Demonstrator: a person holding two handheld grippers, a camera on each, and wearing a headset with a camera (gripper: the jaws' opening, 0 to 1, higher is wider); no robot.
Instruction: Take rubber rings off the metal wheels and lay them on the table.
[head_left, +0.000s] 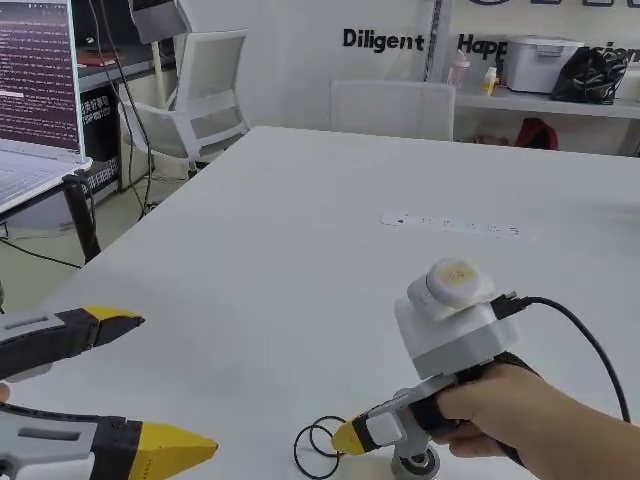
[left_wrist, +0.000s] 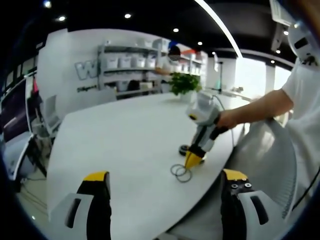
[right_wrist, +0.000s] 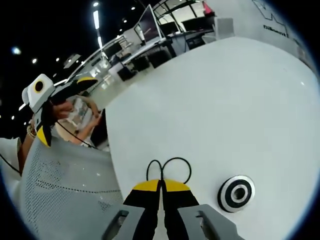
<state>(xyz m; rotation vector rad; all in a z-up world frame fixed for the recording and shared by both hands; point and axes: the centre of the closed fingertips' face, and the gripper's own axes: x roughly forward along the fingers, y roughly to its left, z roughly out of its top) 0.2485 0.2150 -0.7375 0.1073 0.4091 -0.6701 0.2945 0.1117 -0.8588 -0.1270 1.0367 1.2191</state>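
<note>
The left gripper (head_left: 160, 385) hangs off the near edge of the table (head_left: 330, 220), its jaws wide apart and holding nothing, touching nothing. It looks parked there to stay clear of the work.

Just past it lie the rings (head_left: 318, 452), two thin black loops overlapping on the table close to the near edge. That is where the task wants them. The right gripper (right_wrist: 161, 186) points down at them from the person's hand (head_left: 520, 420), held low and slanted so the tips meet the tabletop. Its jaws are pressed together, and in the right gripper view the loops come out from between the yellow tips, so it seems to be pinching the rings where they cross. I judge this a laying-down rather than a pick-up, with the release not yet made.

Just beside the tips stands the wheel (right_wrist: 236, 193), flat on the table with its dark and pale bands facing up. I cannot tell whether a ring is left on it.

Farther off the table is bare white.
</note>
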